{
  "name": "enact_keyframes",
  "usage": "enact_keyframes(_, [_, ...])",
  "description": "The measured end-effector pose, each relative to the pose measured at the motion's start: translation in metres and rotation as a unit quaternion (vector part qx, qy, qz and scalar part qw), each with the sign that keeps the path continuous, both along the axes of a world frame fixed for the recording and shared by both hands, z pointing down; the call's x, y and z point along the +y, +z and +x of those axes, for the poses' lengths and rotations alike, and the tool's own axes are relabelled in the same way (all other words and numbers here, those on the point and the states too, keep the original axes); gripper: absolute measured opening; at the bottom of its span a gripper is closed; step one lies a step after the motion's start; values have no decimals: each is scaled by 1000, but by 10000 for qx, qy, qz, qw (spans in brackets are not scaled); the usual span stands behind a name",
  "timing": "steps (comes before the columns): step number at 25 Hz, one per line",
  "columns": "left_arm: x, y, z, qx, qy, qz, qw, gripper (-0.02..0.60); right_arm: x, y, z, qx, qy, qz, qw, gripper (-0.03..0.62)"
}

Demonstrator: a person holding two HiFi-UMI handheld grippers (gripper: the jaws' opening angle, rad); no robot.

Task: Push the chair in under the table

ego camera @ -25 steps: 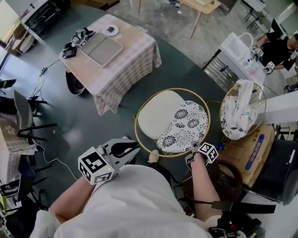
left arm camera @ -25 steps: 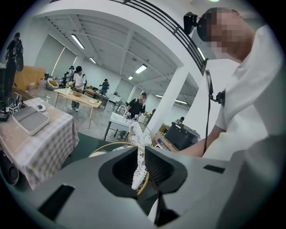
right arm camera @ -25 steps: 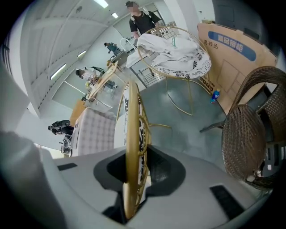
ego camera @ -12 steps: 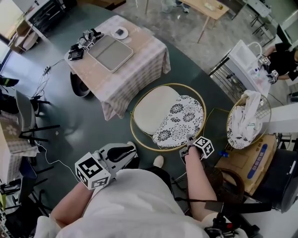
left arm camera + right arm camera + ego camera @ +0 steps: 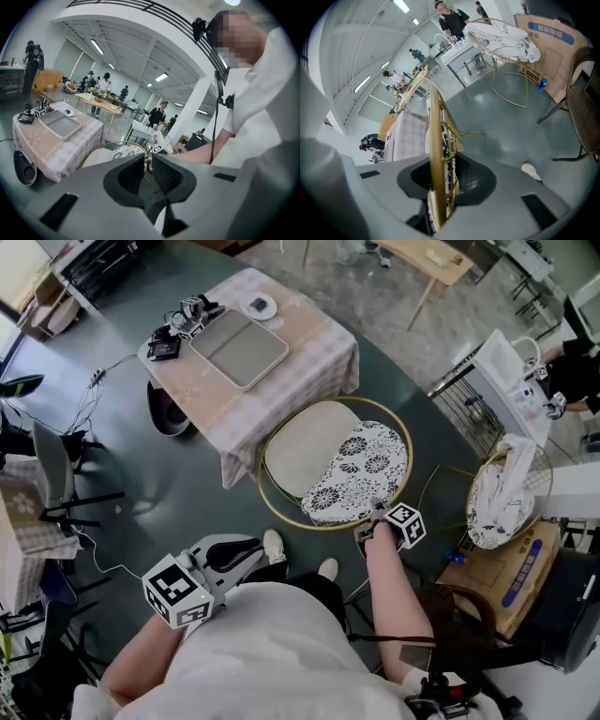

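A round chair with a gold rim, a cream cushion and a floral cloth stands on the floor, its far edge at the corner of the table with the checked cloth. My right gripper holds the chair's near rim. The gold rim and the floral cloth lie between its jaws, which are opening. My left gripper hangs close to my body, left of the chair and apart from it. It is shut with nothing between its jaws. The chair and table show beyond it.
A grey tray and small devices lie on the table, with a dark round object on the floor under its left side. A second round chair with white cloth, a cardboard box and a wicker chair stand at the right. Other people are in the background.
The chair has slid toward the table with my right gripper on its rim, and its far edge now meets the tablecloth. My left gripper has travelled forward along with my body.
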State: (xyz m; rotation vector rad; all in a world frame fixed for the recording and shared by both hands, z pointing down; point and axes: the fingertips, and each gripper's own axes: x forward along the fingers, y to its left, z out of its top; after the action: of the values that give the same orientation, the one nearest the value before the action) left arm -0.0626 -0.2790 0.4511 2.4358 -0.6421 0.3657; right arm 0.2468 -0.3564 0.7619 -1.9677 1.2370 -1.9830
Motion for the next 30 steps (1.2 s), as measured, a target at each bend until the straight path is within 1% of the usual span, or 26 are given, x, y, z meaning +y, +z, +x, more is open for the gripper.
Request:
enact_keyframes(6, [-9, 1, -34, 0, -97, 29, 9999, 41, -29, 0, -32, -52, 17, 83, 10000, 107])
enact_keyframes(14, [-10, 3, -65, 28, -299, 21, 9995, 41, -51, 0, -54, -88, -7, 171, 9998, 114])
enact_keyframes(19, [-2, 3, -68, 43, -249, 55, 9997, 41, -53, -2, -56, -77, -164, 303, 9994, 115])
enact_keyframes(23, [1, 0, -60, 93, -116, 133, 9998, 41, -54, -7, -57, 221, -526, 429, 9975, 134])
enact_keyframes(25, [3, -3, -57, 141, -70, 176, 9997, 41, -51, -14, -58, 289, -671, 456, 9963, 169])
enact_keyframes(28, [8, -5, -48, 217, 3, 206, 9996, 41, -38, -28, -54, 350, -849, 516, 9944, 177])
enact_keyframes(30, [11, -7, -39, 280, 92, 248, 9993, 41, -28, -41, -50, 486, -1075, 584, 9913, 183])
